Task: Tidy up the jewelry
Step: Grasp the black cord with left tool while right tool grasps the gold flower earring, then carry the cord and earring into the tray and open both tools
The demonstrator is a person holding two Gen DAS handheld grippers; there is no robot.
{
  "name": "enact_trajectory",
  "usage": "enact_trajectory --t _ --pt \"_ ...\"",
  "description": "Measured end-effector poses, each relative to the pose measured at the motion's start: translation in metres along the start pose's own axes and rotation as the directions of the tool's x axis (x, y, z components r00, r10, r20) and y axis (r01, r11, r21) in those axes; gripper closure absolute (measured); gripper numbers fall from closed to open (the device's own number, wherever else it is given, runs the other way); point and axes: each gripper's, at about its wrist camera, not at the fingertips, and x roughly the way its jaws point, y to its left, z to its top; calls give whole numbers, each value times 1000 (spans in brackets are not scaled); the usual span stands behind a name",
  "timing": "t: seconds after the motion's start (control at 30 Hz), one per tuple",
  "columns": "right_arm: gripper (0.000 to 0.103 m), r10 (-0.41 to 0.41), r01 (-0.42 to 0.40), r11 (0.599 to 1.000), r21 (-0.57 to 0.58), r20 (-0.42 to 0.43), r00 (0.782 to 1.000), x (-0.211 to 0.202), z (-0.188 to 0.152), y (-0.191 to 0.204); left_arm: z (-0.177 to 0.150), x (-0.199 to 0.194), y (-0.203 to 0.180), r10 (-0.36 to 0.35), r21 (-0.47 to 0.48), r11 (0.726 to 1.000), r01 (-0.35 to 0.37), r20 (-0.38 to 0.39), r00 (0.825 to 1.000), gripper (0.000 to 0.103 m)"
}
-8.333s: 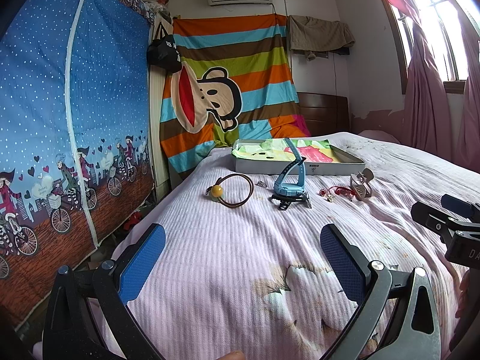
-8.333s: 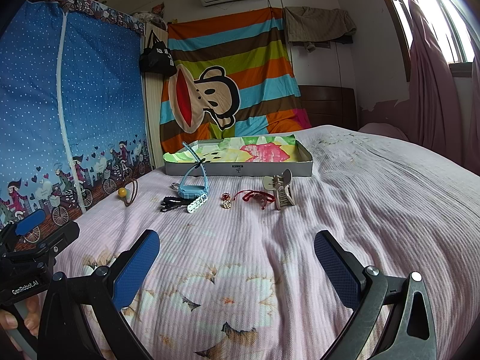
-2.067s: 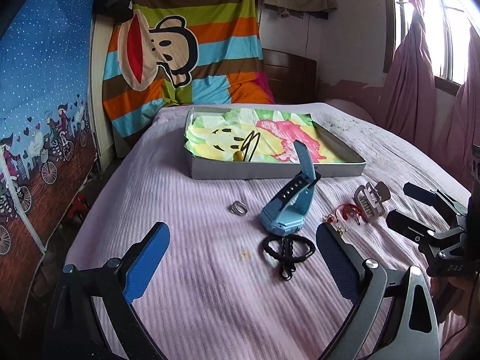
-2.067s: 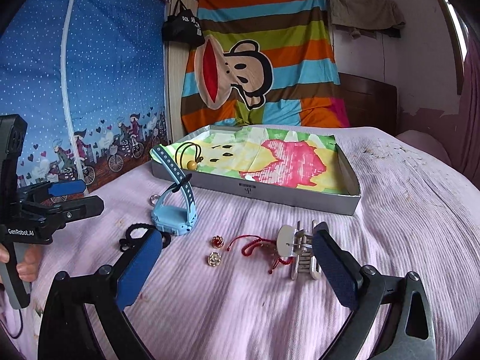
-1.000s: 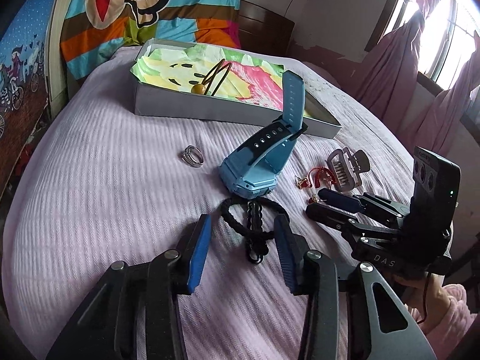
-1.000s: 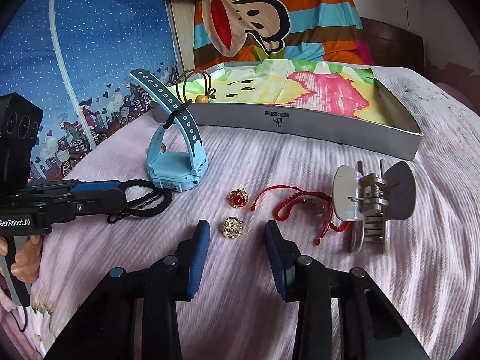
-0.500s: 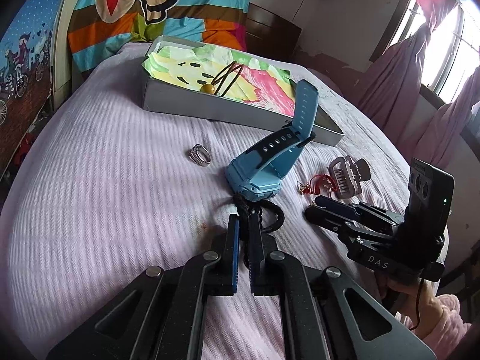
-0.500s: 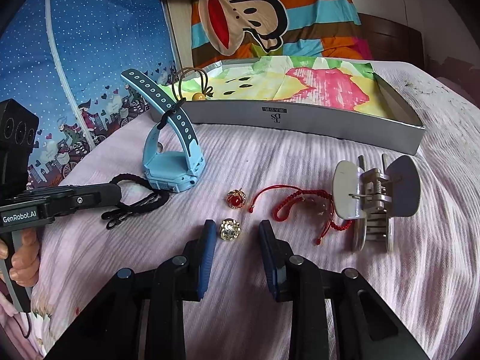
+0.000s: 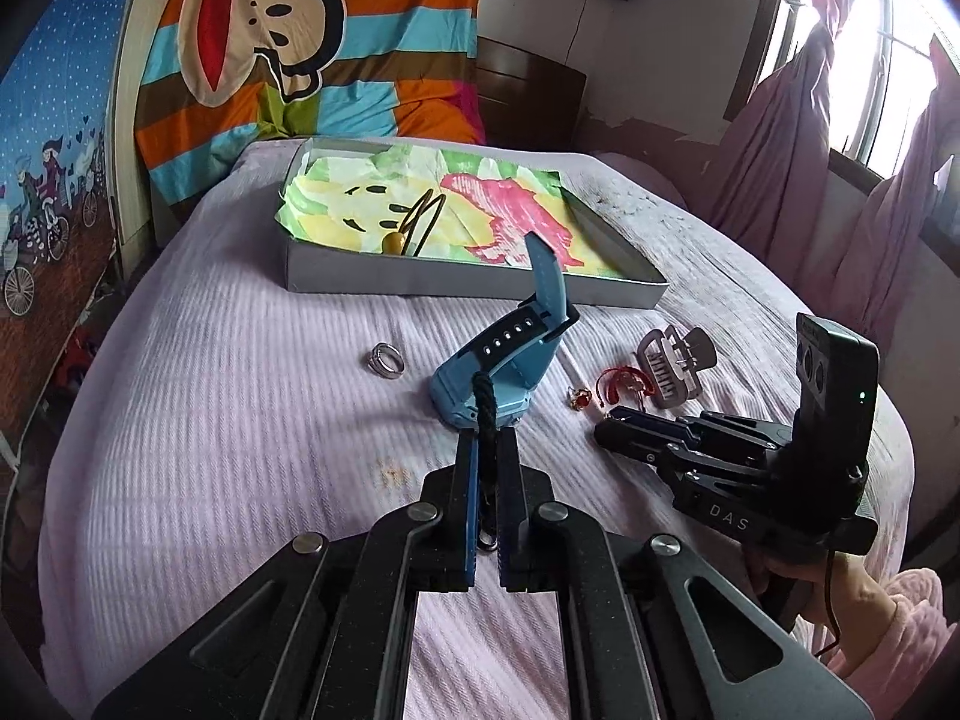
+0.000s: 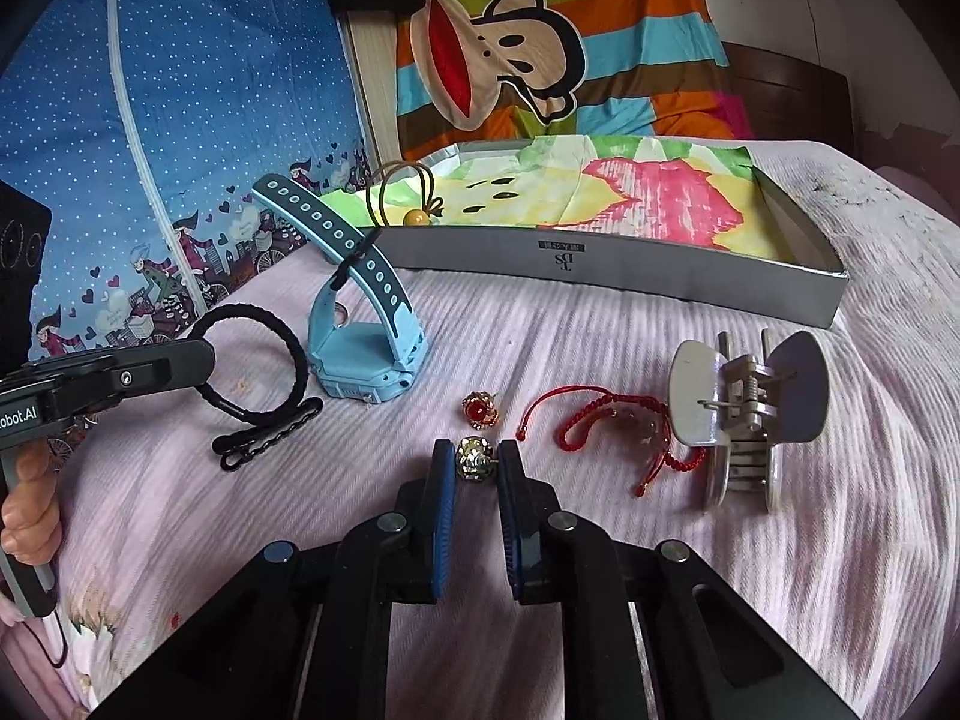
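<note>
My left gripper (image 9: pixel 486 441) is shut on the black braided bracelet (image 10: pixel 258 360). The bracelet's loop stands up off the bed and its tail trails on the cover. My right gripper (image 10: pixel 476 462) has its jaws closing around a small gold flower-shaped ornament (image 10: pixel 474 457) that lies on the bed. A sliver of gap shows beside the left pad. A grey box (image 10: pixel 600 264) with a colourful lining sits further back and holds a brown hair tie with a yellow bead (image 9: pixel 414 228).
Lying on the pink bedspread are a blue watch (image 9: pixel 498 372), a silver ring (image 9: pixel 386 360), a red-stone ring (image 10: pixel 479 410), a red cord bracelet (image 10: pixel 600 414) and a grey claw clip (image 10: pixel 744 408). A blue wardrobe stands left; curtains hang right.
The left jaws closed on the black bracelet and raised it a little. The right jaws narrowed around the gold ornament without the hand moving.
</note>
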Motion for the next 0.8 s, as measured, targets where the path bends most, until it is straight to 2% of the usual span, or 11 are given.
enact_trajectory --t 0.27,0.5,0.7,0.8 --pt "90 5 -1 999 -49 94 996 -24 8 13 17 -21 -9 20 5 1000 -20 72 997 100" --pt "90 17 -6 998 -60 182 983 -33 33 13 46 -30 -22 79 17 996 -83 161 984 100" --pt "90 -13 28 997 -65 214 977 -26 65 -6 86 -11 -22 118 15 992 -122 170 978 100" --pt "90 -45 58 997 -47 230 972 -19 80 -23 103 5 -18 114 9 993 -118 176 978 100"
